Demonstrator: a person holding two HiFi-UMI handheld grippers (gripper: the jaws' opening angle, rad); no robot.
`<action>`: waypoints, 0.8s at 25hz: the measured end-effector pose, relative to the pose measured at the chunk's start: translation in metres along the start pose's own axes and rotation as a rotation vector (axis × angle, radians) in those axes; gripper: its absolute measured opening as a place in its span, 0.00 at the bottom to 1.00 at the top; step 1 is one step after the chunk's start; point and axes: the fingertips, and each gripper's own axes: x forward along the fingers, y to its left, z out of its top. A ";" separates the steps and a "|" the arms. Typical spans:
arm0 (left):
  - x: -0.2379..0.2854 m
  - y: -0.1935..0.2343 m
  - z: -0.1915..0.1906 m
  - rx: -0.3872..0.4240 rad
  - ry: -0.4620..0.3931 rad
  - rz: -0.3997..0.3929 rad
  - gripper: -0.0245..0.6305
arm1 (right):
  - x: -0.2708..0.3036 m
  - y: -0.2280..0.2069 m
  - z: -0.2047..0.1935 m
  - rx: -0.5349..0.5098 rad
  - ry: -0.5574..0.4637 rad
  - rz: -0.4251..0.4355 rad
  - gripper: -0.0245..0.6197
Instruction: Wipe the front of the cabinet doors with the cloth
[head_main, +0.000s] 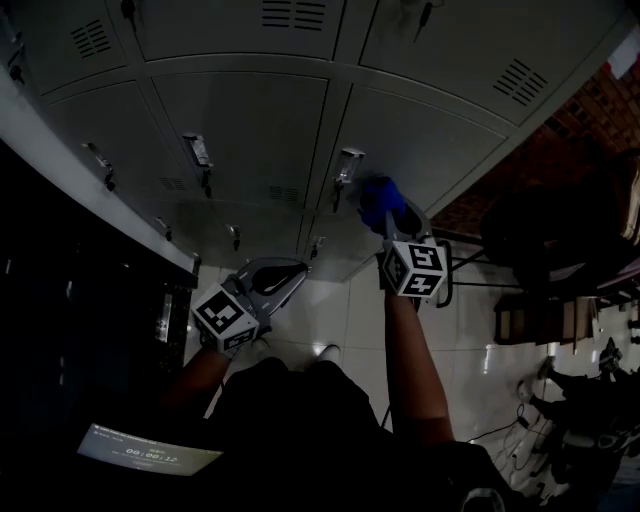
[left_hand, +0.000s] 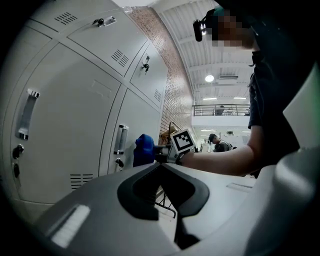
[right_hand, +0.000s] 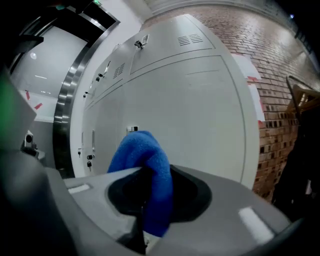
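Grey metal cabinet doors (head_main: 250, 130) fill the upper head view. My right gripper (head_main: 396, 222) is shut on a blue cloth (head_main: 378, 198), which it holds up against a door front just right of a silver handle (head_main: 346, 165). In the right gripper view the cloth (right_hand: 145, 160) bulges out from between the jaws in front of the door (right_hand: 200, 110). My left gripper (head_main: 296, 270) hangs lower and to the left, shut with nothing in it, away from the doors. From the left gripper view (left_hand: 161, 167) the cloth (left_hand: 144, 150) shows beside a door handle (left_hand: 120, 139).
A dark opening with a steel frame (head_main: 80, 170) lies left of the cabinets. A brick wall (head_main: 560, 150) and dark furniture (head_main: 560, 240) stand to the right. Below is white tiled floor (head_main: 480, 330). A lit display (head_main: 148, 456) sits at the bottom left.
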 end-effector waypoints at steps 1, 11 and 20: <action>-0.003 0.001 0.000 -0.001 0.000 0.004 0.04 | 0.005 0.010 -0.001 -0.003 0.004 0.020 0.15; -0.032 0.020 -0.005 -0.014 0.005 0.057 0.04 | 0.054 0.056 -0.028 -0.022 0.070 0.100 0.15; -0.034 0.026 -0.003 -0.012 -0.010 0.068 0.04 | 0.054 0.041 -0.033 -0.023 0.074 0.047 0.15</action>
